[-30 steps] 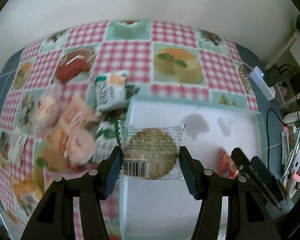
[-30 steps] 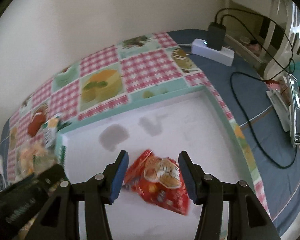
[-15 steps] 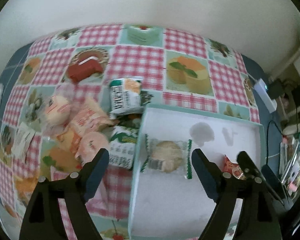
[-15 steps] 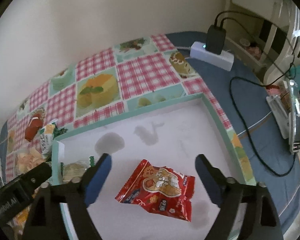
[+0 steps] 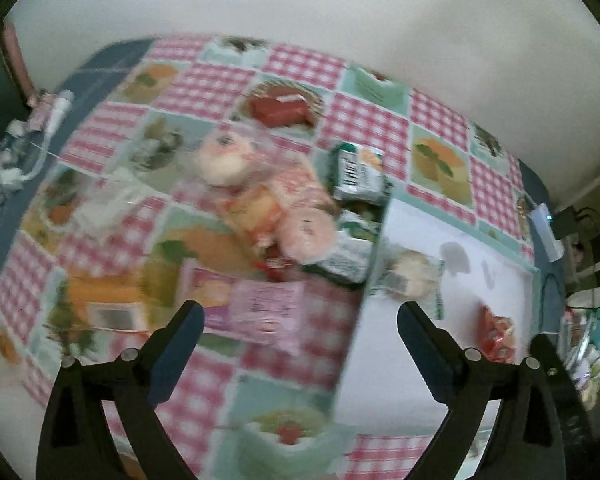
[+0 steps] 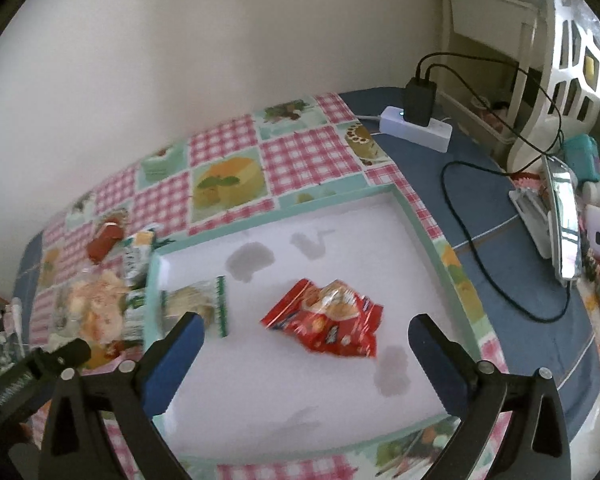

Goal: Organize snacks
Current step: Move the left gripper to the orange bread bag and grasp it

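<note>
Both snacks dropped in the tray!
Left gripper and right gripper just spread, released; red packet and cookie rest inside tray.

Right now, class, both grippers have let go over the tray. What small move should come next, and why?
Probably lower the open left gripper onto the pink packet between its fingers: two snacks already lie in the white tray, while a pile waits outside it.
</note>
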Motion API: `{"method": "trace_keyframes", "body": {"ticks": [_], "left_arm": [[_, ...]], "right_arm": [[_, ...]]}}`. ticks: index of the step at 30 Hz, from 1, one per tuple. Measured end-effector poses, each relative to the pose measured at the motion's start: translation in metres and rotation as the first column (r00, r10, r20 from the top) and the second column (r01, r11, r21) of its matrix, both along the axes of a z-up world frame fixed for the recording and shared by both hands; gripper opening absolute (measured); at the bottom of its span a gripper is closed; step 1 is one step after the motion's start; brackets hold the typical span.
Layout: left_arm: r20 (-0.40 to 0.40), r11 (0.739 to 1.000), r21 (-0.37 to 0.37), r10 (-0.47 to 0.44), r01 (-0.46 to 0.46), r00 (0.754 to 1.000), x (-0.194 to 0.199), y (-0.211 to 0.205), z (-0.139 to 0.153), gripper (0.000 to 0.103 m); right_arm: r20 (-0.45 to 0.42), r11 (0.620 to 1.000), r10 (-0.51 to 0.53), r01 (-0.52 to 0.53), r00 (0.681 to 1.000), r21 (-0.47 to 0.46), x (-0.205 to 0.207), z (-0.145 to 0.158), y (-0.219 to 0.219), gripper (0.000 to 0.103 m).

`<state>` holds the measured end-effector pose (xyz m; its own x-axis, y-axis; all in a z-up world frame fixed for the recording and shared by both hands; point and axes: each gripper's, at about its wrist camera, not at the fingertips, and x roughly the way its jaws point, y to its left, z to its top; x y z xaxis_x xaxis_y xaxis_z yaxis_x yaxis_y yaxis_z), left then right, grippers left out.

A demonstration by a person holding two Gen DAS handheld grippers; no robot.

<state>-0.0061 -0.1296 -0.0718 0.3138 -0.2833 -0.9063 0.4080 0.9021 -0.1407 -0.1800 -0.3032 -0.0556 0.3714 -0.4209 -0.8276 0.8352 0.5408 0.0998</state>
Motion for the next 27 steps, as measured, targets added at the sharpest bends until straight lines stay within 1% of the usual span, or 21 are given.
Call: {"method": "trace_keyframes", "body": {"ticks": [3, 4, 5, 8, 12, 13, 15, 17, 18, 21, 24, 27], "left_arm": [[0.084, 0.999, 0.049, 0.011, -0.016, 0.996, -0.003, 0.017, 0.006, 0.098], [0.127, 0.997, 0.076, 0.016, -0.026, 0.992, -0.004, 0.024, 0.009, 0.098], [0.152, 0.995, 0.093, 0.021, -0.035, 0.988, -0.004, 0.030, 0.010, 0.098], [0.193, 0.992, 0.112, 0.042, -0.065, 0.980, -0.002, 0.048, 0.013, 0.098], [0.234, 0.986, 0.128, 0.076, -0.108, 0.969, 0.002, 0.070, 0.017, 0.098], [0.248, 0.981, 0.140, 0.095, -0.133, 0.964, 0.006, 0.078, 0.018, 0.098], [0.253, 0.973, 0.156, 0.127, -0.170, 0.959, 0.011, 0.088, 0.016, 0.098], [0.241, 0.963, 0.166, 0.170, -0.213, 0.956, 0.018, 0.100, 0.014, 0.098], [0.224, 0.957, 0.163, 0.201, -0.240, 0.954, 0.024, 0.108, 0.011, 0.098], [0.195, 0.950, 0.158, 0.237, -0.269, 0.952, 0.033, 0.122, 0.009, 0.098], [0.158, 0.943, 0.154, 0.273, -0.297, 0.949, 0.043, 0.137, 0.004, 0.098], [0.120, 0.931, 0.137, 0.323, -0.337, 0.939, 0.054, 0.155, 0.000, 0.098]], "right_arm": [[0.023, 1.000, 0.020, -0.019, 1.000, -0.007, -0.001, 0.003, 0.016, 0.103], [0.028, 0.999, 0.031, -0.031, 0.999, -0.011, 0.000, 0.004, 0.023, 0.103], [0.030, 0.999, 0.044, -0.044, 0.999, -0.010, 0.001, 0.004, 0.028, 0.103], [0.056, 0.996, 0.086, -0.086, 0.995, -0.014, 0.004, 0.004, 0.045, 0.103], [0.084, 0.993, 0.114, -0.110, 0.990, -0.042, 0.007, 0.004, 0.061, 0.103], [0.086, 0.993, 0.117, -0.114, 0.989, -0.044, 0.007, 0.004, 0.063, 0.103], [0.088, 0.992, 0.125, -0.122, 0.988, -0.040, 0.009, 0.003, 0.066, 0.103], [0.083, 0.991, 0.134, -0.131, 0.987, -0.039, 0.013, 0.000, 0.069, 0.103], [0.070, 0.990, 0.139, -0.136, 0.988, -0.035, 0.015, -0.002, 0.070, 0.103], [0.028, 0.987, 0.161, -0.160, 0.987, -0.018, 0.024, -0.009, 0.075, 0.103], [0.029, 0.982, 0.188, -0.188, 0.982, 0.003, 0.033, -0.014, 0.082, 0.103], [0.025, 0.977, 0.212, -0.213, 0.977, 0.008, 0.043, -0.018, 0.090, 0.103]]}}
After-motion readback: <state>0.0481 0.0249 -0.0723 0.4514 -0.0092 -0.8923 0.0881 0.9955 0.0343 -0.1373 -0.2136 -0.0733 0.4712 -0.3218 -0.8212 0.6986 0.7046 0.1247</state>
